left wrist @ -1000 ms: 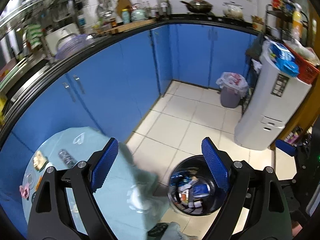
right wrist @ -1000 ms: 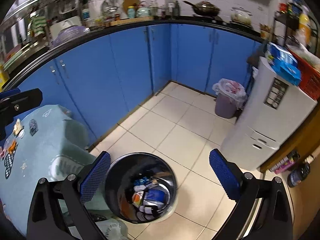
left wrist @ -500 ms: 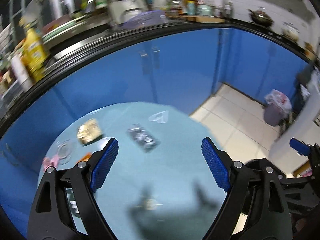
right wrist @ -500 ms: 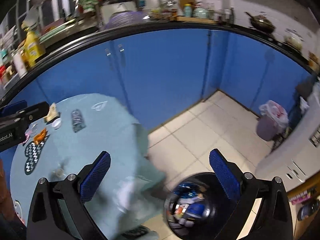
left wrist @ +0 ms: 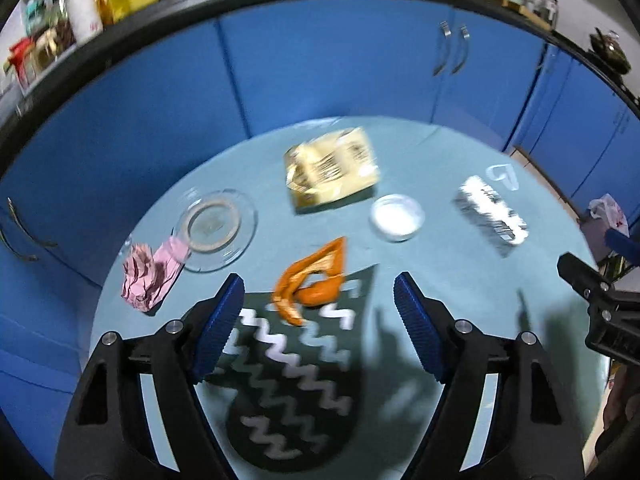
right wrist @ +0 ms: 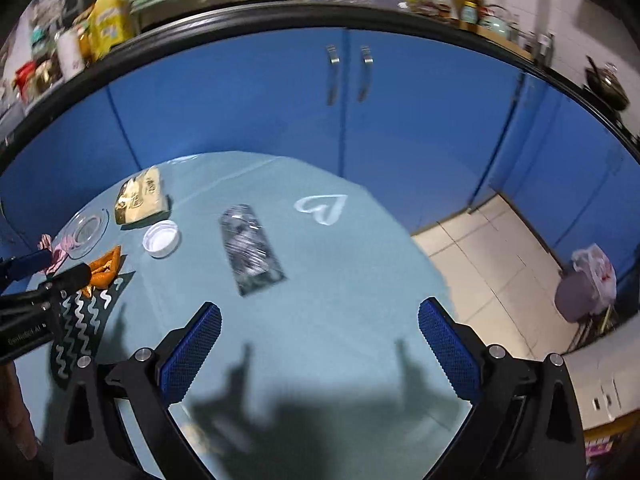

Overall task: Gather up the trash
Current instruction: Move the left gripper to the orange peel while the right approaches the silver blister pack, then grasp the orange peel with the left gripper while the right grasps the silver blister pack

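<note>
Both cameras are now looking down at the round table [left wrist: 460, 280] instead of at the floor and the black bin, which are going out of the left view completely; the bin is no longer showing in either view. Pictures are a little blurred, so the grippers are probably moving at this moment.

Left gripper [left wrist: 318, 308] is hanging over the table with its jaws wide apart and nothing between them. Right gripper [right wrist: 320, 344] is also standing open and empty, above a bare part of the cloth.

Trash is lying spread on the table: an orange peel [left wrist: 314, 280] on the far edge of a dark zigzag mat [left wrist: 292, 380], a pink crumpled wrapper [left wrist: 150, 276] touching a glass dish [left wrist: 214, 228], a yellow packet [left wrist: 332, 168], a white lid [left wrist: 397, 217] and a silver wrapper [left wrist: 490, 216].

Orange peel is sitting straight ahead of the left jaws, almost in the middle of the gap, only a little further out. Its long axis is running obliquely, from near-left to far-right, so I judge the jaws are needing only a small turn to close across it. Left gripper is clearly nearer to it. For the right gripper, the silver wrapper [right wrist: 252, 248] is lying ahead and a little to the left, with its long side pointing mostly away from the jaws.
</note>
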Demonstrator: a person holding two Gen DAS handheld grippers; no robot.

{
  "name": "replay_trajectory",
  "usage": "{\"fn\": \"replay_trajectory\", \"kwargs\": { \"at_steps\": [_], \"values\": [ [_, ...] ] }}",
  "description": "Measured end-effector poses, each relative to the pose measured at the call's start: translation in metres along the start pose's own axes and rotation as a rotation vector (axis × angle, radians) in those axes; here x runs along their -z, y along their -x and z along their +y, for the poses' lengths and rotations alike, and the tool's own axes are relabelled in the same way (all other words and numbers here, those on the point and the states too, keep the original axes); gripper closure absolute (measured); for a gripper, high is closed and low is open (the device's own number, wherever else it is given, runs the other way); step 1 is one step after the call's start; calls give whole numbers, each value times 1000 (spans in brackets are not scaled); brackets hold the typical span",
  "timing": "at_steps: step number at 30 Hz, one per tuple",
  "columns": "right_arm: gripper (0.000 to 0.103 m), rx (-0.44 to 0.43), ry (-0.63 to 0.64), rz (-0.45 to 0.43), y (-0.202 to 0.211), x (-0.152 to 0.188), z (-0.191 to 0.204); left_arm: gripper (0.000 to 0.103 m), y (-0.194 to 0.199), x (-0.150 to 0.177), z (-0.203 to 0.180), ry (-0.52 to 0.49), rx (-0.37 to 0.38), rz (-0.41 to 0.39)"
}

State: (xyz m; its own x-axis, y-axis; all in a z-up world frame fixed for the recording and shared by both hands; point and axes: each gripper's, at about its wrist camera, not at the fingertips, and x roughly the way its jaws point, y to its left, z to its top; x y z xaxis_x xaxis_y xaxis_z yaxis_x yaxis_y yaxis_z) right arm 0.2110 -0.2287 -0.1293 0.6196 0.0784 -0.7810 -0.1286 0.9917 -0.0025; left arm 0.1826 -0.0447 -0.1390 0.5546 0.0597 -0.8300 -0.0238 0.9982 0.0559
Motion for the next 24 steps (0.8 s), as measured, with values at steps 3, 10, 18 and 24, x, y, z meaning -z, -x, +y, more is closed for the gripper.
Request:
{"fn": "replay_trajectory", "kwargs": {
  "at_steps": [3,10,18,24],
  "values": [
    [7,0,32,12,-15,-8,16,27,-14,0,11,12,14,22],
    [7,-6,76,37,-44,-21,39,29,-39,-2,20,24,48,65],
    [16,0,110,57,-59,-24,48,36,-53,-6,17,18,56,73],
    [68,-73,107,95,-62,-24,48,53,-50,-5,17,22,56,63]
  ]
}}
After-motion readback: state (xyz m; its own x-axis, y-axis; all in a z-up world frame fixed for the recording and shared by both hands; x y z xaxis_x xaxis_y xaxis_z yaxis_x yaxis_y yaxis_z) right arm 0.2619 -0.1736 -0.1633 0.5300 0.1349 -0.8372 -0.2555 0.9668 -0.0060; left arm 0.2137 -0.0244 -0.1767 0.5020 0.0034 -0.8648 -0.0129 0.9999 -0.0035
